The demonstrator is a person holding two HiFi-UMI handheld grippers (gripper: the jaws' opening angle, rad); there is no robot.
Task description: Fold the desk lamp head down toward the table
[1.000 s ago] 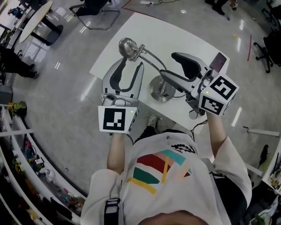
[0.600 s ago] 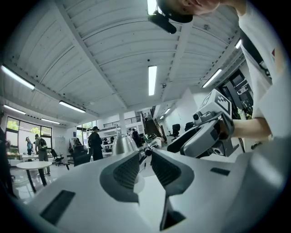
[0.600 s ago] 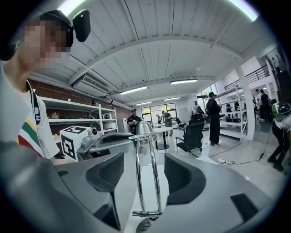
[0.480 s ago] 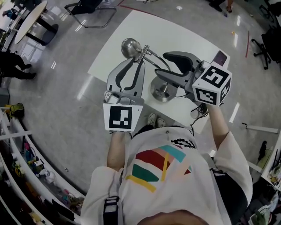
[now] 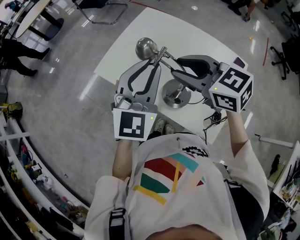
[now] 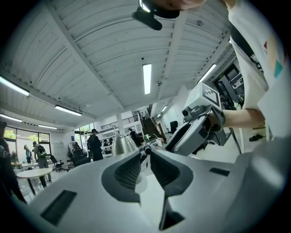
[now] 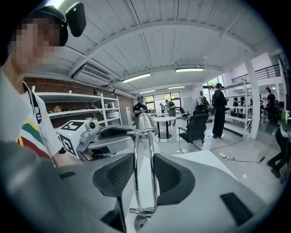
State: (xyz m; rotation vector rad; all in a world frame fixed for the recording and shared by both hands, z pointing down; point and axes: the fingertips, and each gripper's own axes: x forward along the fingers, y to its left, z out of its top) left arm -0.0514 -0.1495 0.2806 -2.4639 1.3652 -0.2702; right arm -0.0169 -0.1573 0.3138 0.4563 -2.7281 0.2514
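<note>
A chrome desk lamp stands on the white table [image 5: 206,42]. Its round base [image 5: 176,93] is near the front edge, and its dome head [image 5: 146,48] is at the far left. My left gripper [image 5: 155,64] reaches to the joint just behind the head. Its jaws are closing, and in the left gripper view the pads of the left gripper [image 6: 146,157] pinch that small joint beside the lamp head [image 6: 123,144]. My right gripper [image 5: 176,74] comes in from the right. In the right gripper view the right gripper [image 7: 144,169] is shut on the lamp's twin-rod arm [image 7: 135,173], below the lamp head [image 7: 144,122].
A dark phone-like slab [image 5: 239,62] lies at the table's right edge, and a cable [image 5: 213,117] hangs off the front. A chair [image 5: 101,7] stands beyond the table. Shelving [image 5: 23,159] runs along the left. People stand far off in the room.
My left jaws have narrowed from wide open and moved onto the joint behind the lamp head. My right jaws, open before, have shut on the lamp arm and dropped slightly.
</note>
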